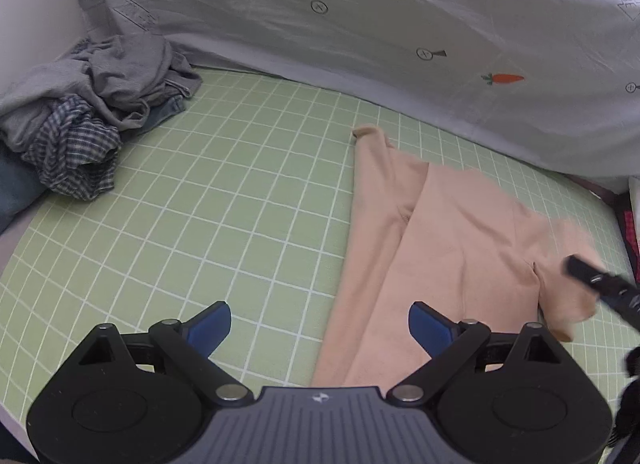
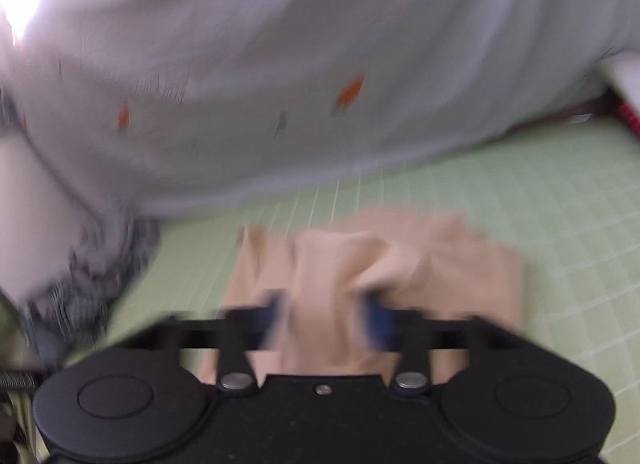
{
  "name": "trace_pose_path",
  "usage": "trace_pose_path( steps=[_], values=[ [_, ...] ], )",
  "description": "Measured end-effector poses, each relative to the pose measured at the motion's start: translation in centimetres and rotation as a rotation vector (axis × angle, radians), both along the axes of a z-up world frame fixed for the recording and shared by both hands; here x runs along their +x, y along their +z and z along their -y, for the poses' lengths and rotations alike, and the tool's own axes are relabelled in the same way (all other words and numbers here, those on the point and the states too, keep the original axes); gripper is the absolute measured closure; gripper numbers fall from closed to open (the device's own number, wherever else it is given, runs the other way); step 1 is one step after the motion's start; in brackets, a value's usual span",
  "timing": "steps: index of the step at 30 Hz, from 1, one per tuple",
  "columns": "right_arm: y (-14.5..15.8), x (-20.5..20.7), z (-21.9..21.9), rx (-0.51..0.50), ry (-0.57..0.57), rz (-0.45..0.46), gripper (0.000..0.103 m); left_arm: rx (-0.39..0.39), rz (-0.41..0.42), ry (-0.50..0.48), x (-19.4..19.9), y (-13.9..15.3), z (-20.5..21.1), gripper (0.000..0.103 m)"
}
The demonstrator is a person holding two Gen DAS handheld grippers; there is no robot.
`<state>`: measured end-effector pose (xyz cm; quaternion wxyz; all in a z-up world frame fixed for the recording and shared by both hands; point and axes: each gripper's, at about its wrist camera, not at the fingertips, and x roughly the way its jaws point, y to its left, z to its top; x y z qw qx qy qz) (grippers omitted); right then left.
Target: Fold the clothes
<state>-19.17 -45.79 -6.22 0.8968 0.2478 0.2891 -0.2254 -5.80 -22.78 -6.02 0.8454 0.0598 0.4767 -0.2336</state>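
Peach garment point(image 1: 452, 232) spread flat on green grid mat point(image 1: 224, 199), right of centre. Left gripper point(image 1: 320, 328) spread wide, empty, hovering above mat at garment's near edge. Right gripper point(image 2: 324, 316), blurred, apparently clenched on a raised fold of peach garment. Pile of 3 or so crumpled clothes point(image 1: 84, 111) far left.
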Motion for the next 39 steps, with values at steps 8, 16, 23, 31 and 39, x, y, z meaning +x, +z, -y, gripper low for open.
trace_pose_path(
  steps=[8,16,23,31,39],
  values=[
    [-3.0,-2.7,0.2,-0.01,-0.194,-0.239,0.014,0.007,-0.047,-0.056,2.1,-1.4,1.5,0.008],
    [-4.3,-7.0,3.1,-0.01,-0.41,-0.365,0.009,0.022,-0.085,-0.178,2.4,-2.7,6.3,0.008],
    [-5.7,-7.0,6.0,-0.021,-0.44,-0.43,0.009,0.055,-0.121,-0.322,0.7,-4.9,12.9,0.008],
    [-7.5,-6.6,9.4,-0.003,-0.445,-0.479,0.009,0.115,-0.158,-0.437,-1.7,-8.4,19.4,0.011],
    [-8.7,-6.8,11.5,0.017,-0.453,-0.481,0.007,0.221,-0.105,-0.523,-3.1,-10.7,21.1,0.051]
  ],
)
